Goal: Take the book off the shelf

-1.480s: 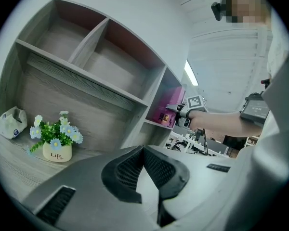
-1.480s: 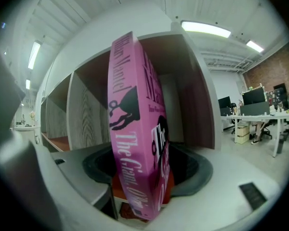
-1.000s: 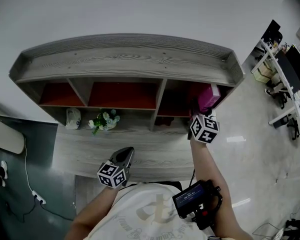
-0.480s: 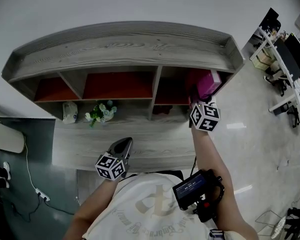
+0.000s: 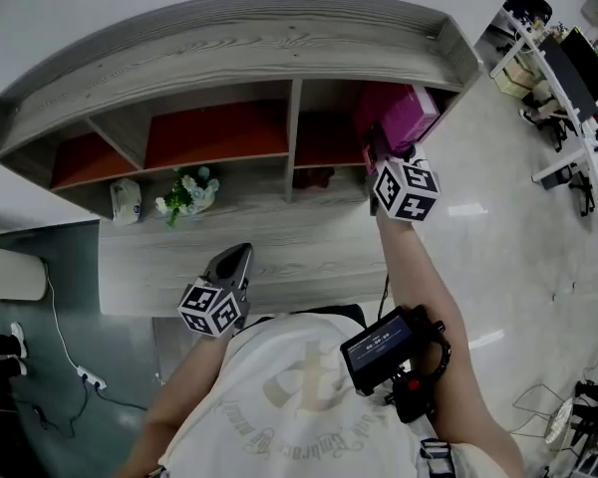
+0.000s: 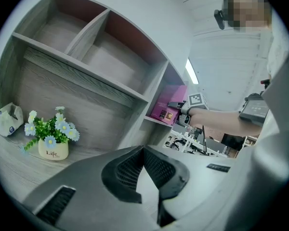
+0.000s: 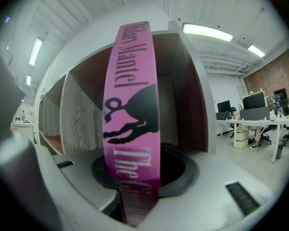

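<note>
The grey wood-grain shelf [image 5: 229,43] holds a pink book [image 5: 404,118] (rightmost compartment); a white flowerpot [image 5: 184,195] and a white pouch [image 5: 126,200] sit on its counter [image 5: 279,257].

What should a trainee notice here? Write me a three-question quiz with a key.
1. True or false: the book stands in the shelf's leftmost compartment.
2. What grips the book?
A. the left hand-held gripper
B. the right hand-held gripper
C. nothing
3. What is between the left hand-held gripper's jaws?

Key
1. False: it stands in the rightmost one.
2. B. Its jaws have just been closing, with the book's spine between them.
3. Nothing; they are shut.
</note>
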Demonstrator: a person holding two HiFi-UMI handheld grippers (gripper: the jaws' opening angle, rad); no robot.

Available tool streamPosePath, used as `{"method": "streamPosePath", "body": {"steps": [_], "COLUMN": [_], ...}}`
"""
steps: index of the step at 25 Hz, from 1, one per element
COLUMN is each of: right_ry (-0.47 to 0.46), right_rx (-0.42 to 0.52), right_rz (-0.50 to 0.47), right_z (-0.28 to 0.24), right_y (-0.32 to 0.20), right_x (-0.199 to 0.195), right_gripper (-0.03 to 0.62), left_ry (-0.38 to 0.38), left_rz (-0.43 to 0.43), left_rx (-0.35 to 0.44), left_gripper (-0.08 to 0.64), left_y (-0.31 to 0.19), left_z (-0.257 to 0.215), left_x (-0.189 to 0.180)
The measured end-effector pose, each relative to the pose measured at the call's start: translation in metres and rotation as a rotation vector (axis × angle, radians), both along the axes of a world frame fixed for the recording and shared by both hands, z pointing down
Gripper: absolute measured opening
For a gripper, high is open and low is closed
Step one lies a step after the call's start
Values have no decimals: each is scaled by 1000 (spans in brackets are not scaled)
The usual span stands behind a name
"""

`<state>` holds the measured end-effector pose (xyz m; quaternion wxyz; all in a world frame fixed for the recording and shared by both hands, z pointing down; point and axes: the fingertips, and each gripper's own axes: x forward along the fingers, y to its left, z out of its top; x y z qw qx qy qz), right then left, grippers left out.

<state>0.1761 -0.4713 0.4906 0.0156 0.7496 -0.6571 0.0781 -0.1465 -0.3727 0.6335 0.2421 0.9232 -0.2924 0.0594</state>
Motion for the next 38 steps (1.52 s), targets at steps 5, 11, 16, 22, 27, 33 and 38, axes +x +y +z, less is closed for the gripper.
{"method": "streamPosePath", "body": {"steps": [5, 11, 16, 22, 27, 33, 38], "right_ry": [9, 13, 16, 11, 18, 21, 19], "right_rx": [-3, 1, 4, 20, 22, 29, 40], "right_rz": [-17, -25, -37, -59, -88, -116, -142], "right_z": [-1, -2, -3, -7, -6, -8, -11], "right_y": [2, 9, 12, 17, 20, 27, 37], "right_x": [-1, -2, -4, -7, -12, -16, -19], "right_gripper": [152, 152, 150, 150, 150, 150, 150], "left_ry": [-4, -7, -7, -9, -9, -8, -7], "left_rz": [12, 20, 25, 26, 27, 32, 40], "left_rx": [2, 7, 10, 12, 17, 20, 23], "left_gripper": [2, 2, 2, 2, 2, 2, 2], "left_y": [2, 6, 9, 12, 15, 18, 24], "left_z": [-1, -2, -5, -6, -5, -7, -8], "left_x": [3, 3, 4, 4, 4, 6, 9]}}
